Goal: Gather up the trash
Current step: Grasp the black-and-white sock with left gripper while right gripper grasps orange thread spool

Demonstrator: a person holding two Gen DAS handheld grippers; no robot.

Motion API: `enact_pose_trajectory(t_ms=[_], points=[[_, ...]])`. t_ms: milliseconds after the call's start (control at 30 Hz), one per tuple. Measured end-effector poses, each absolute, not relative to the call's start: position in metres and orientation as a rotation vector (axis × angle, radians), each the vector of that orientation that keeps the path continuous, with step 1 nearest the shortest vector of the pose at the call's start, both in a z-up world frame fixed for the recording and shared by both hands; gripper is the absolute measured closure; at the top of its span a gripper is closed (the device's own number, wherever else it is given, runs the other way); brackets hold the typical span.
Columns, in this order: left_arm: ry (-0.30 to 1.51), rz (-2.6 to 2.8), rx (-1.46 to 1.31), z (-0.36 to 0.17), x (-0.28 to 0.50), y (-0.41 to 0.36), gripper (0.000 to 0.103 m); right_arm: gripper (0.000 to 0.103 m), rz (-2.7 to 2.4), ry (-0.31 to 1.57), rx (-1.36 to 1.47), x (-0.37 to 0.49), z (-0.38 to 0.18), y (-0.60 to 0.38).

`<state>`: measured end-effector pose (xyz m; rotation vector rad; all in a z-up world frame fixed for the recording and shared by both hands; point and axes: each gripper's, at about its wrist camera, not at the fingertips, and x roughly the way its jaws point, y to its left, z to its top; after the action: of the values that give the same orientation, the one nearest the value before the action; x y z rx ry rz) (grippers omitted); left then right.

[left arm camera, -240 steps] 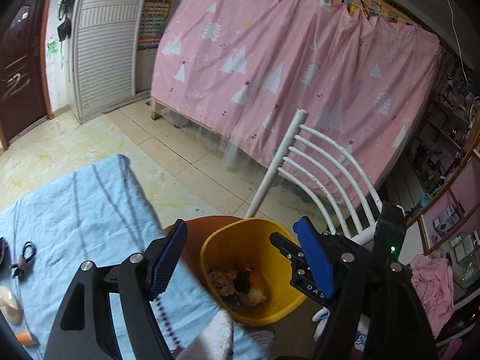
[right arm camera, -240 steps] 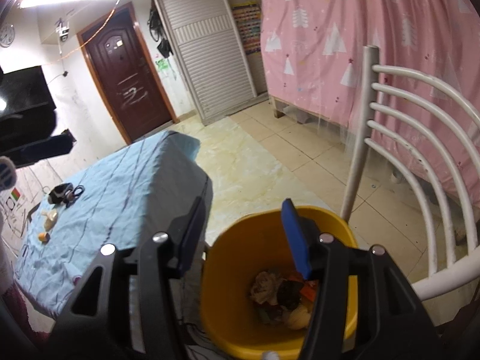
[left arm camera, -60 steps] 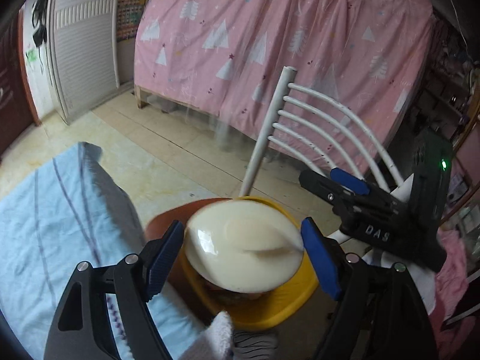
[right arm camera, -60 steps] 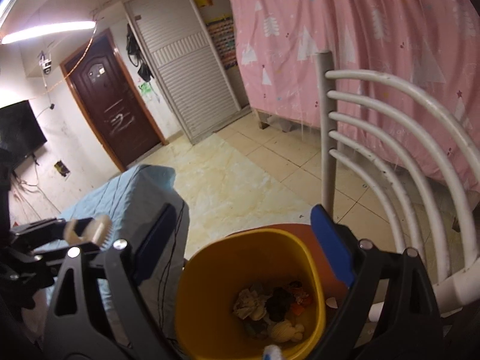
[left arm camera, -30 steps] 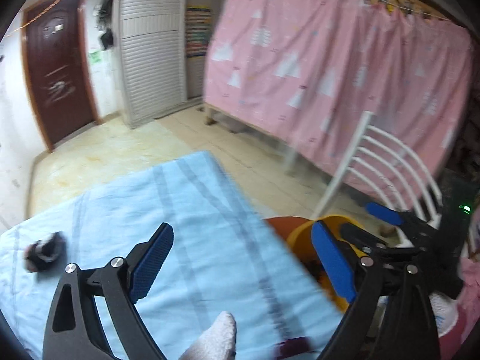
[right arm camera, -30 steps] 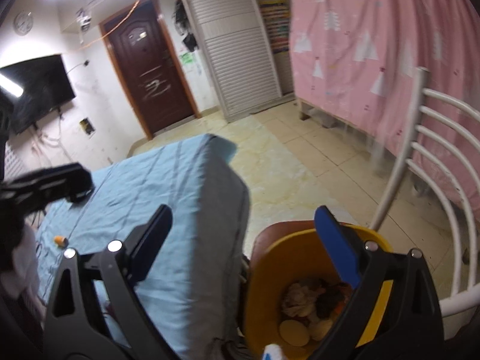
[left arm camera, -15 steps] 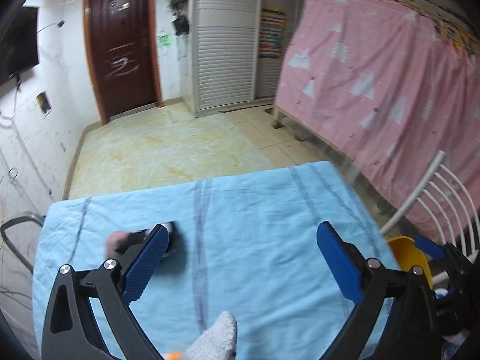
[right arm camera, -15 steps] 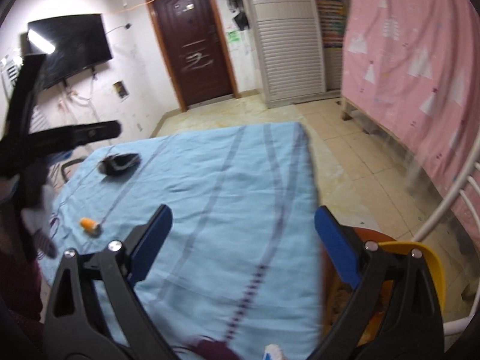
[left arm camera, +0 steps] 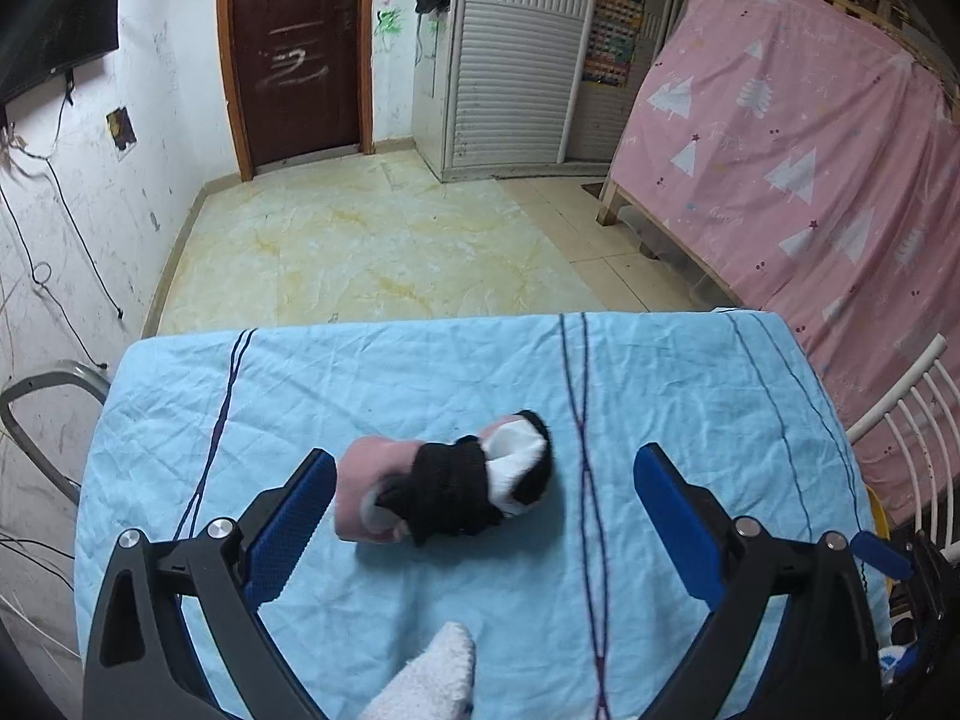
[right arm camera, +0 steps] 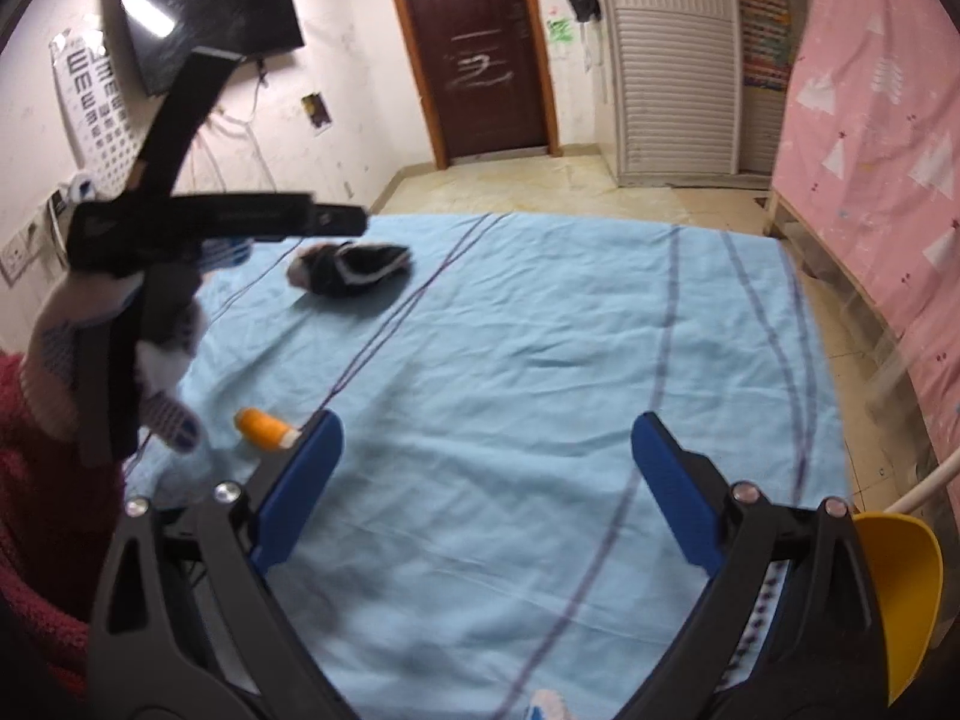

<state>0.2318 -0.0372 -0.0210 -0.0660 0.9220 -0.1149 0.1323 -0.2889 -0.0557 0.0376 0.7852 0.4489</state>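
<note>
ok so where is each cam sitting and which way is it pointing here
Left wrist: on the left gripper, above the near table edge, facing the door. Its open blue fingers flank a pink, black and white bundle on the blue cloth; a white glove tip shows.
Right wrist: on the right gripper, further right, angled left across the table; its open fingers, an orange scrap, the yellow bin.
Shared: bundle, cloth, door; the right view also shows the left gripper from the side.
</note>
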Motion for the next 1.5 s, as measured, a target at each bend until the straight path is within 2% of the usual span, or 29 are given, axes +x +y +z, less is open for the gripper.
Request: enact_pose_trajectory(t_ms=[567,633,700,767,1000,1133,1433,1467,1500], points=[[1.012,-0.132,-0.140,-0.058,0.256,-0.016,0.012,0.010,0.569,0.863,-0.045,0.142,-0.072,-0.221],[1.015,-0.132,-0.156,-0.059,0.257,-0.013,0.017,0.010,0.582,0.869,-0.064,0.142,-0.073,-0.214],[1.013,-0.109,-0.171,-0.059,0.257,-0.007,0.034,0.010,0.601,0.871,-0.078,0.141,-0.073,-0.208],[1.014,-0.088,-0.190,-0.059,0.259,0.001,0.046,0.010,0.621,0.875,-0.088,0.138,-0.074,-0.201],[1.003,-0.075,-0.263,-0.059,0.258,0.016,0.064,0.010,0.680,0.883,-0.152,0.129,-0.074,-0.175],[0.984,-0.074,-0.315,-0.058,0.257,0.026,0.065,0.010,0.679,0.890,-0.212,0.124,-0.075,-0.164],[0.940,-0.104,-0.392,-0.053,0.252,0.041,0.065,0.052,0.657,0.885,-0.294,0.122,-0.076,-0.153],[0.939,-0.111,-0.397,-0.053,0.252,0.041,0.065,0.065,0.658,0.878,-0.302,0.120,-0.076,-0.152],[0.935,-0.118,-0.401,-0.053,0.252,0.041,0.065,0.071,0.660,0.873,-0.308,0.120,-0.075,-0.150]])
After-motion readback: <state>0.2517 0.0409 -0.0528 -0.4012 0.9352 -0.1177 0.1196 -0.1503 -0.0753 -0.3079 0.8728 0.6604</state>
